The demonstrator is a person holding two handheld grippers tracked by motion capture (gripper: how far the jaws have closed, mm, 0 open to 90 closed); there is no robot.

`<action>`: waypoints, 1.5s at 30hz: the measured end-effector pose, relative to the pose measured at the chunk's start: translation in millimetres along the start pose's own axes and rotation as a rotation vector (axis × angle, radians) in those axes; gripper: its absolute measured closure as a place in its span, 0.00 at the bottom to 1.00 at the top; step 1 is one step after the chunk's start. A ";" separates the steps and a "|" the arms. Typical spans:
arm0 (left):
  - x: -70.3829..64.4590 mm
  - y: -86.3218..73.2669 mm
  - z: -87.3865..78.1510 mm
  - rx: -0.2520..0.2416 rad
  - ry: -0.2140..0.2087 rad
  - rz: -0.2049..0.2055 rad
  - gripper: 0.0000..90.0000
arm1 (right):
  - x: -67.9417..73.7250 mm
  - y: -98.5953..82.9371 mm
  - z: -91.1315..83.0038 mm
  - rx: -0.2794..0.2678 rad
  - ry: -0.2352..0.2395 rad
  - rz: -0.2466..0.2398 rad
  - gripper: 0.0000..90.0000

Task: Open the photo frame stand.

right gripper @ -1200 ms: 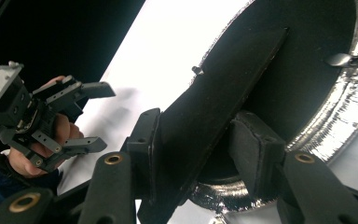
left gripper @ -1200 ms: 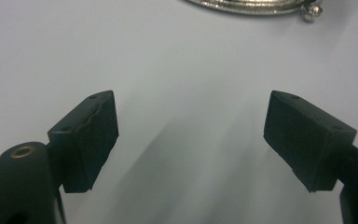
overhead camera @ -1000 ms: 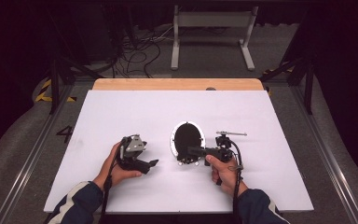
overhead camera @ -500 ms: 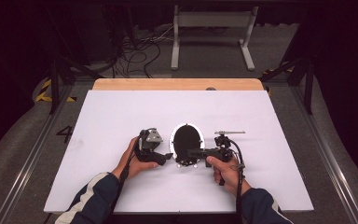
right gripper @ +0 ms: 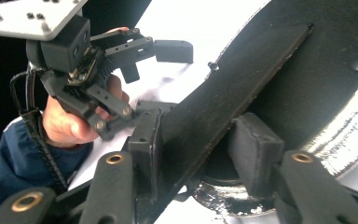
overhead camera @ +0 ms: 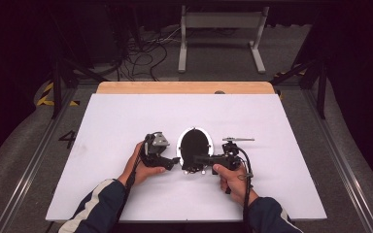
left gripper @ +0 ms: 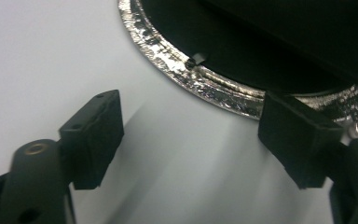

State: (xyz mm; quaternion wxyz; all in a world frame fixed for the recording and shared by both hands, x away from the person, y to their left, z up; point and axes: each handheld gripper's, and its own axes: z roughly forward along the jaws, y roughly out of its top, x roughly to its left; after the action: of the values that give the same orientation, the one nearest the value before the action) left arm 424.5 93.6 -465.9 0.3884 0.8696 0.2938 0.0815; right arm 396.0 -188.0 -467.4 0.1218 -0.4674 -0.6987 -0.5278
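A white board (overhead camera: 126, 121) lay on a wooden table (overhead camera: 184, 88) whose bare tan strip showed along the far edge. Most of the white surface was bare: wide room to the far side, left and right of the work, less toward the near edge where the forearms came in.

Count: one round pan (overhead camera: 194, 143), two grippers, one small metal rod-like piece (overhead camera: 238, 139) lying on the board just right of the pan, beside the right gripper.

The pan sat near the board's centre, slightly toward the near side. From above it was a dark oval with a bright rim. In the left gripper view the rim (left gripper: 200, 84) looked silvery, crinkled and foil-like around a black inside. A flat black handle (right gripper: 233, 88) with a rough matte face ran from the pan toward the right gripper.

Right gripper (overhead camera: 201, 160): jaws closed onto the black handle, one pad on each side of it, as the right gripper view (right gripper: 198, 144) showed. Right hand (overhead camera: 230, 177) gripped the tool body, cable trailing along the sleeve.

Left gripper (overhead camera: 172, 161): jaws spread wide, holding nothing, the black blocky pads (left gripper: 93, 135) well apart over bare white board just beside the pan's rim. A grey plate (right gripper: 28, 16) sat on its top. Left hand (overhead camera: 143, 167) held it.
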 end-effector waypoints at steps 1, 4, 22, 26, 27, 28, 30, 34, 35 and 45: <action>2.8 -0.2 -0.7 -0.012 -0.028 -0.031 0.25 | 0.2 -0.2 -0.1 -0.003 -0.001 -0.013 0.64; 5.5 0.1 -1.4 -0.013 -0.053 -0.046 0.25 | 0.8 -0.4 -0.4 -0.006 0.009 -0.048 0.66; 5.6 6.0 1.7 -0.029 -0.209 -0.030 0.35 | 12.7 -3.3 -6.5 -0.009 0.025 -0.238 0.72; 7.9 5.1 -0.2 -0.036 -0.229 -0.054 0.41 | 15.6 -2.1 -6.5 -0.008 0.030 -0.261 0.73; 9.7 4.8 -1.6 -0.041 -0.229 -0.054 0.45 | 17.6 -1.3 -6.0 -0.010 0.027 -0.278 0.73; 11.2 4.3 -3.5 -0.049 -0.230 -0.066 0.49 | 20.1 -0.6 -6.0 -0.012 0.018 -0.297 0.74; 14.4 3.6 -8.3 -0.069 -0.225 -0.058 0.57 | 22.9 -0.2 -6.0 -0.017 0.008 -0.329 0.76; 14.1 3.6 -10.8 -0.091 -0.206 -0.057 0.62 | 22.7 1.2 -5.8 -0.017 0.004 -0.340 0.79; 13.9 3.7 -11.7 -0.092 -0.198 -0.057 0.64 | 22.2 1.7 -5.8 -0.018 0.003 -0.341 0.79; 21.7 1.1 -17.3 -0.101 -0.187 -0.011 0.87 | 25.3 6.3 -4.8 -0.001 0.000 -0.441 0.81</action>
State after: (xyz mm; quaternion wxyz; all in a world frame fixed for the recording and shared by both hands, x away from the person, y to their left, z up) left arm 436.3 116.3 -455.2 0.4578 0.8511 0.2565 0.0127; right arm 385.8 -178.8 -444.7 0.0033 -0.3033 -0.7837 -0.5420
